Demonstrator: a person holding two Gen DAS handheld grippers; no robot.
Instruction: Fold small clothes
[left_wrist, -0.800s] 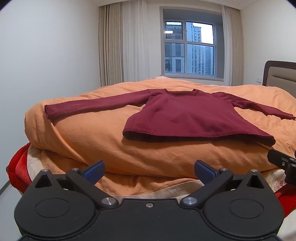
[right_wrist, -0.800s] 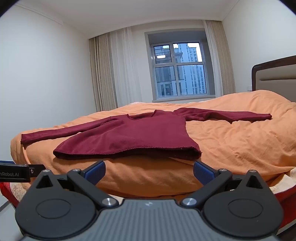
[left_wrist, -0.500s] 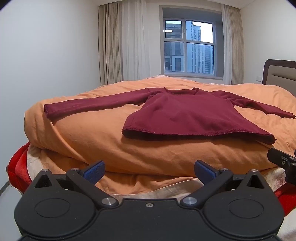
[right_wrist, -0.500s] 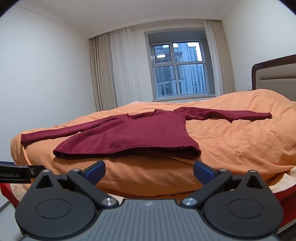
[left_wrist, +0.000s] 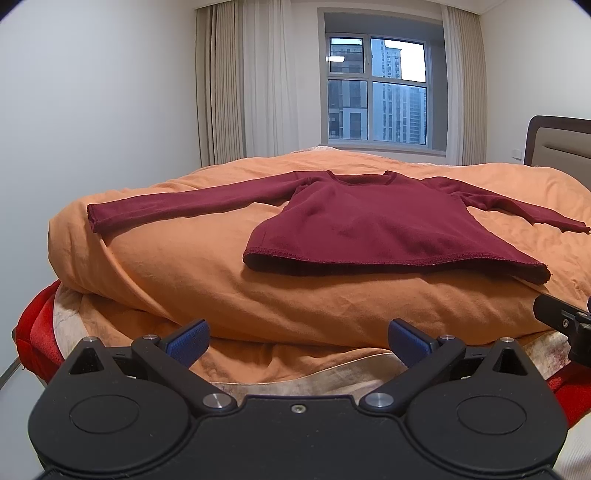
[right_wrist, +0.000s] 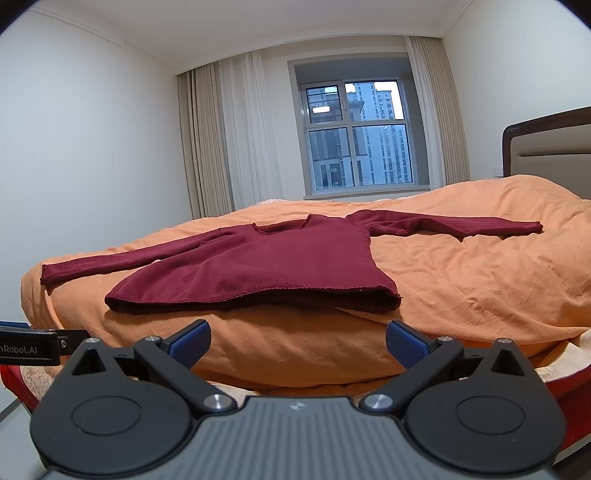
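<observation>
A small dark red long-sleeved sweater (left_wrist: 373, 225) (right_wrist: 266, 266) lies flat on the orange duvet (left_wrist: 207, 280) (right_wrist: 480, 280), both sleeves spread out to the sides, hem toward me. My left gripper (left_wrist: 298, 341) hovers open in front of the bed's near edge, below the hem, with nothing between its blue pads. My right gripper (right_wrist: 298, 341) is likewise open and empty, short of the hem's right corner. The right gripper's tip (left_wrist: 561, 317) shows at the right edge of the left wrist view; the left gripper's side (right_wrist: 33, 347) shows at the left edge of the right wrist view.
The duvet is bunched thick on the bed, over a beige sheet (left_wrist: 332, 376) and a red blanket (left_wrist: 37, 332). A padded headboard (right_wrist: 550, 147) stands at the right. White walls, curtains and a window (left_wrist: 376, 88) lie beyond the bed.
The left gripper has risen slightly, so the sweater sits a little lower in its view. The right gripper has barely moved. Both stay open.
</observation>
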